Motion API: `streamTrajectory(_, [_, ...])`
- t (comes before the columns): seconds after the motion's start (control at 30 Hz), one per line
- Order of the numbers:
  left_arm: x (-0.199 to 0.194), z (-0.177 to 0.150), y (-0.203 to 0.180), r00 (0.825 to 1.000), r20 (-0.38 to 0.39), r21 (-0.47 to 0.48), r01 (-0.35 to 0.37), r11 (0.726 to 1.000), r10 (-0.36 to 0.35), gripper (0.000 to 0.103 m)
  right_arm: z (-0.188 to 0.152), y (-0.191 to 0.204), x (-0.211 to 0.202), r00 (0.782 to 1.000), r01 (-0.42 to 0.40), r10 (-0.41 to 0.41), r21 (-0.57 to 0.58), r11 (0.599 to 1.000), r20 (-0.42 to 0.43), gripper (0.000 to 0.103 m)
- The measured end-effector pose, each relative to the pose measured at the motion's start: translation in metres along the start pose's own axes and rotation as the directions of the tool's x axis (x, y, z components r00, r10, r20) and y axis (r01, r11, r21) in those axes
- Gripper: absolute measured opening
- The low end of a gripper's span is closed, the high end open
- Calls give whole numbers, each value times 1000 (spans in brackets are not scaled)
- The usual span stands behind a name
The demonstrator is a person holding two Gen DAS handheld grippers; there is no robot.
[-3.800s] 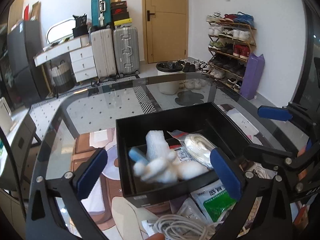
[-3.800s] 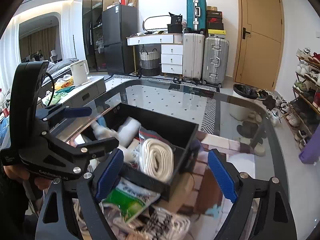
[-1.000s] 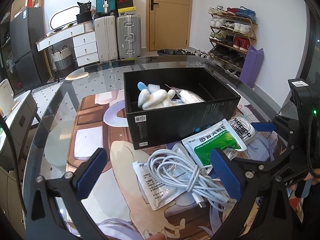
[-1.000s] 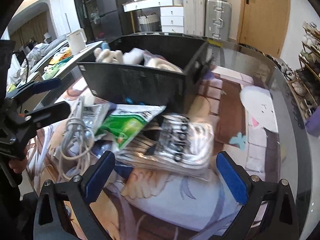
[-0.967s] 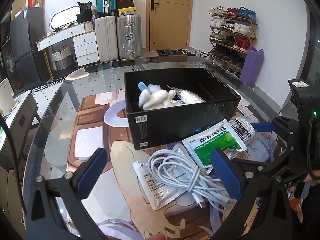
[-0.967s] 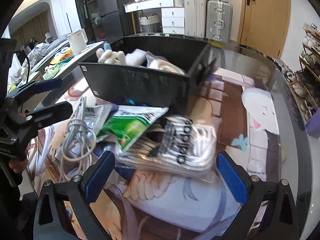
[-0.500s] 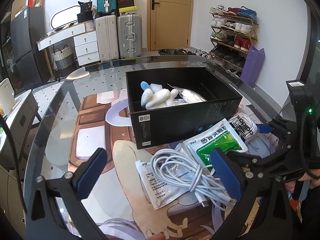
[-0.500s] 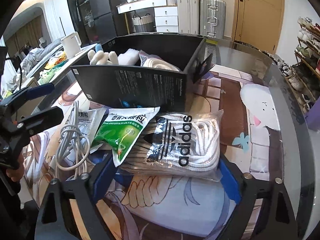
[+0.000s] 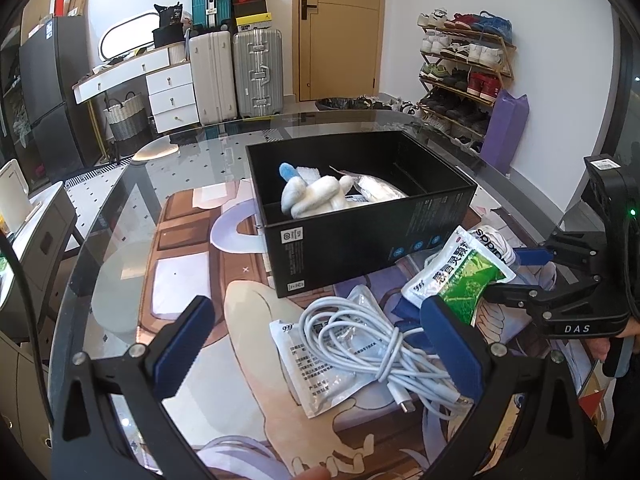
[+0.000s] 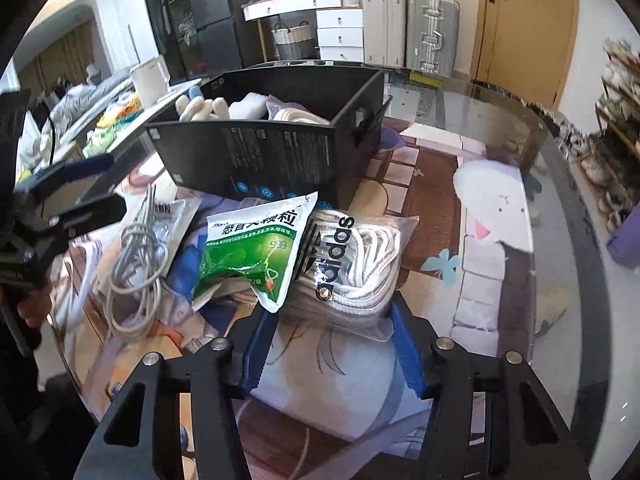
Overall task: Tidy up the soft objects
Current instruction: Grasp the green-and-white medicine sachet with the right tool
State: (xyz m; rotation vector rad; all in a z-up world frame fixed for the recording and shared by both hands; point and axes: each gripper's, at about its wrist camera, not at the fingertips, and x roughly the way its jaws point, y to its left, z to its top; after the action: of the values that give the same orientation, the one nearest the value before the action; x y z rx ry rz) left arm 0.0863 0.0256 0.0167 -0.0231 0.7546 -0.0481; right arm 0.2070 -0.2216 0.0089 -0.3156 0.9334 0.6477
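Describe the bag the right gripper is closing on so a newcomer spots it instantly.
Start at the black box on the glass table. Just in front lies a clear bag of white cord, between the right gripper fingers, which are closing. Unlike the green sachet overlapping it, it carries black adidas lettering.

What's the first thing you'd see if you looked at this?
The right gripper, jaws closing around the clear adidas bag of white cord in front of the black box. A green sachet lies across that bag. White gloves poke out of the box.
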Motion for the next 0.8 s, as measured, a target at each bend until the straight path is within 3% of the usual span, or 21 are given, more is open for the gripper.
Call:
streamTrajectory(0.1, [-1,0,1,1000,1,0,-3,1000,3,103,0,2,-8,999,19,-19,-19,1000,28,70])
streamTrajectory(0.43, [-8,2,9,1000,21,-12,-18,1000,18,103,6,28,-43,990,57,-43,-101,993,138,70])
streamTrajectory(0.67, [-13,-2,21,999,20,-31,-34,999,34,103,4,51,-27,995,13,3,-159,987,99,70])
streamTrajectory(0.8, [-15,-1,27,999,28,-51,-37,998,38,103,1,66,-13,996,35,-17,-210,977,84,70])
